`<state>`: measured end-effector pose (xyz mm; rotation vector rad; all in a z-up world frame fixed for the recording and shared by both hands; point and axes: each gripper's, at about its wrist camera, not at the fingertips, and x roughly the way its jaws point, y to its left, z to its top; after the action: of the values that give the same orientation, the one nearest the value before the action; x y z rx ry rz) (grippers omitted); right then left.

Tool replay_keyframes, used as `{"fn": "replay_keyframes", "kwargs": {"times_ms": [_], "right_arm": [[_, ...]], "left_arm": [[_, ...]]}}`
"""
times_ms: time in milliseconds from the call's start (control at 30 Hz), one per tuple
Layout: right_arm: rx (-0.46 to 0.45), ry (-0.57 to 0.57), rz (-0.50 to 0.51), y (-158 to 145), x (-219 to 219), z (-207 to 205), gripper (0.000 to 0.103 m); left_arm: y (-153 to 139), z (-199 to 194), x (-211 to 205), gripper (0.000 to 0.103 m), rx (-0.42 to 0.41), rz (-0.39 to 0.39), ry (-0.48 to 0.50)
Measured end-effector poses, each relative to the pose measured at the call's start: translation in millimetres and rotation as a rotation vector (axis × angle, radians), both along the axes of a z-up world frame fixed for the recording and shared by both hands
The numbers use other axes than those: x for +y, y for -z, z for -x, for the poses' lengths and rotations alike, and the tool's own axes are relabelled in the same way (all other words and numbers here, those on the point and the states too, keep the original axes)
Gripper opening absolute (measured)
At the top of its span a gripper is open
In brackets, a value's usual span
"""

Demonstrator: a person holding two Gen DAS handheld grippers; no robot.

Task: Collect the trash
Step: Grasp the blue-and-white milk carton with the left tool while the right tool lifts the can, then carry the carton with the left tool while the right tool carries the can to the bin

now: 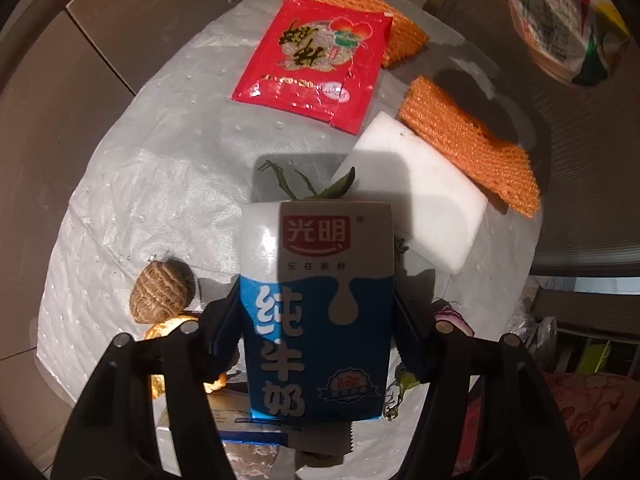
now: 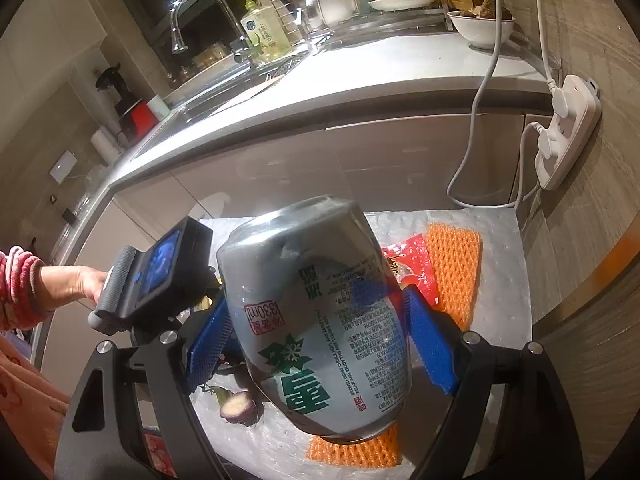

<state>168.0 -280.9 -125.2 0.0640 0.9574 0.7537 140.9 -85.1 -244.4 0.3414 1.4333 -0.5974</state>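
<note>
Left gripper: jaws gripping the blue-and-white milk carton over the white sheet.
Right gripper: blue pads clamping the dented silver can.
Red sachet: lying at carton's 12 o'clock.

a crowded white sheet leaves little open ground: bare patches lie at its left side, beyond the walnut-like shell. a red packet, two orange foam nets and a white block fill the far and right parts. the milk carton fills the gap between the left gripper fingers. the counter edge and a power strip hem the sheet.
</note>
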Motion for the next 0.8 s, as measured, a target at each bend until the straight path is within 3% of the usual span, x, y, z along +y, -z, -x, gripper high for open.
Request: {"fn": "replay_keyframes", "kwargs": {"times_ms": [133, 233, 400, 567, 667, 800], "right_arm": [[-0.006, 0.007, -0.020, -8.5, 4.5, 2.4, 0.082], [-0.023, 0.004, -0.034, -21.6, 13.1, 8.1, 0.082], [-0.057, -0.009, -0.082, -49.0, 35.0, 23.6, 0.082], [-0.085, -0.038, -0.139, -77.9, 76.8, 54.1, 0.082], [-0.078, -0.076, -0.190, -88.8, 114.0, 77.2, 0.082], [-0.039, -0.128, -0.229, -93.1, 171.6, 107.2, 0.082]], "left_arm": [[-40.6, 5.6, 9.8, 0.063, -0.077, 0.050, -0.046], [-86.6, 13.6, 28.3, 0.063, -0.140, 0.121, -0.106], [-169.8, 50.1, 82.9, 0.063, -0.278, 0.231, -0.247], [-238.5, 107.4, 151.7, 0.063, -0.426, 0.269, -0.422], [-239.5, 141.8, 196.8, 0.063, -0.484, 0.204, -0.505], [-192.0, 169.9, 258.3, 0.063, -0.399, 0.109, -0.570]]}}
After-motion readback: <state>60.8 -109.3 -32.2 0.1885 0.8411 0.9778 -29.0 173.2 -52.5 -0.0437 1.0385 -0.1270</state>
